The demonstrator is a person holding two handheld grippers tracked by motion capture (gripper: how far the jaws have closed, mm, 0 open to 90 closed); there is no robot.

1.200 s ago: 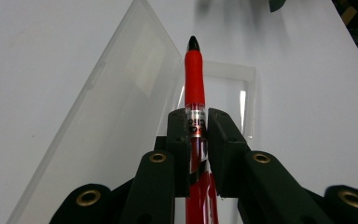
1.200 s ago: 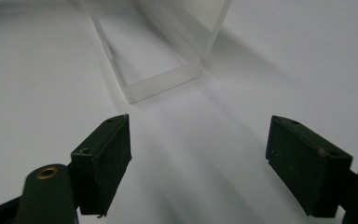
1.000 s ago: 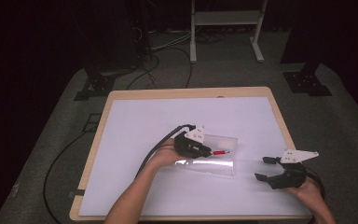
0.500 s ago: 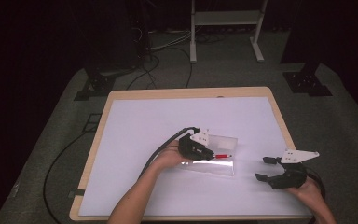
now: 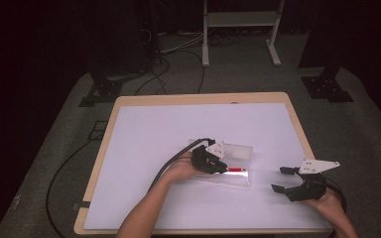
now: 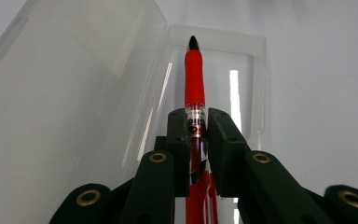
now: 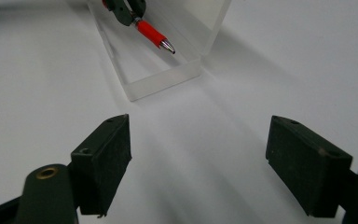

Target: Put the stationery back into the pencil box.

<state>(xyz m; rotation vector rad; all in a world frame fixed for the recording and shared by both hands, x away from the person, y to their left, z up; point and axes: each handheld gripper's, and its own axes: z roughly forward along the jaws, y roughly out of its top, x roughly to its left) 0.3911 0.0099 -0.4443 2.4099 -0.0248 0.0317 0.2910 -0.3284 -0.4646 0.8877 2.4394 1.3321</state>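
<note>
Red pen (image 6: 194,88), clenched between the left gripper (image 6: 198,133) fingers, hung inside the clear open case (image 5: 238,177) at mid-counter (image 5: 144,144), while the right gripper (image 5: 284,179), fingers spread and empty, rested to its right.
</note>
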